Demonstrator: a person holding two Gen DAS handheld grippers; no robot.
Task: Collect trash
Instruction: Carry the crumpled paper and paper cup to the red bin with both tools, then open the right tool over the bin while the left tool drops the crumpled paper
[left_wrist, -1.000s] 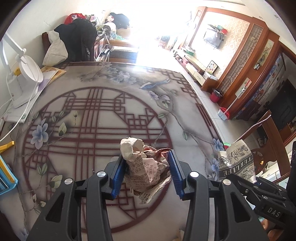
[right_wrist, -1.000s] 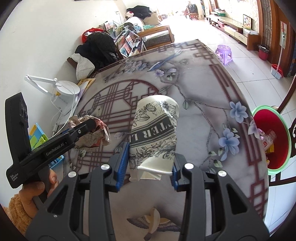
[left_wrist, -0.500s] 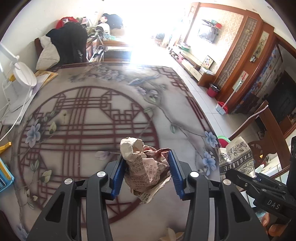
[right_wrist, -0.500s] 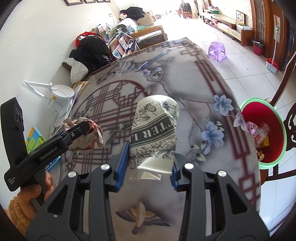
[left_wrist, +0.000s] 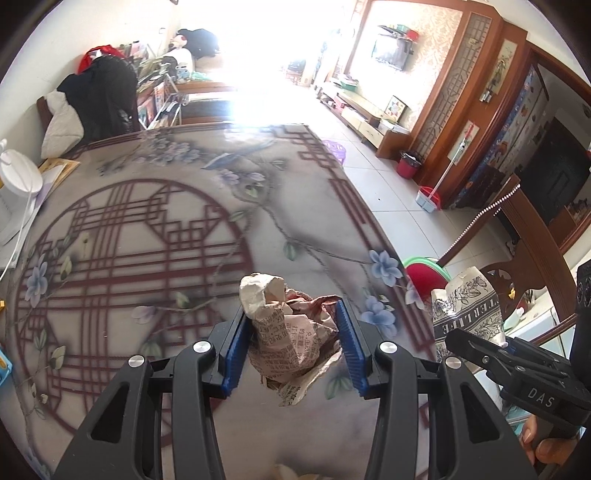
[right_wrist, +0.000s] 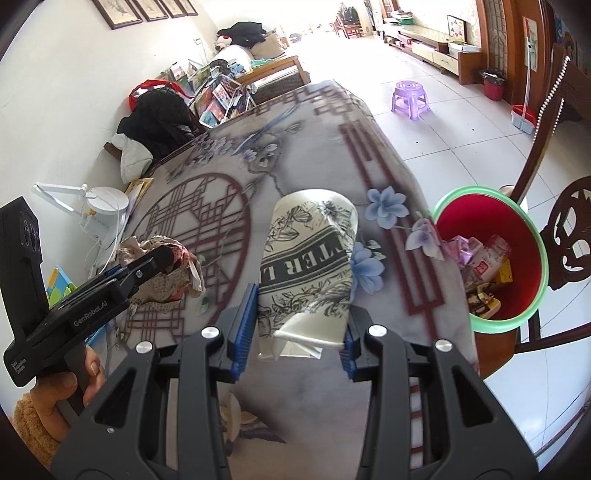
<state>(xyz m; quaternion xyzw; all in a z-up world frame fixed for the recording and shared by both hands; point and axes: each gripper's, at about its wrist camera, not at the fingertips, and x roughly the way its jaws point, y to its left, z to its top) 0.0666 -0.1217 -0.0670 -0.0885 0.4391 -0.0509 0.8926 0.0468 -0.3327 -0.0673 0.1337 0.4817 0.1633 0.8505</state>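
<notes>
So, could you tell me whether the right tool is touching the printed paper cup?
Touching: the right wrist view shows the right tool with both blue pads pressed against the crushed paper cup.

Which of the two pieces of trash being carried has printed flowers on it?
The crushed white paper cup in the right gripper; the left gripper holds a crumpled wad of newsprint with only text.

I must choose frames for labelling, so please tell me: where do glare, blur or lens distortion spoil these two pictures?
Left wrist view: the window end is blown out white and glare washes the far edge of the table; the crumpled newspaper stays sharp. Right wrist view: even light, the paper cup is sharp, the tablecloth is slightly motion-smeared, the red bin is bent by fisheye.
</notes>
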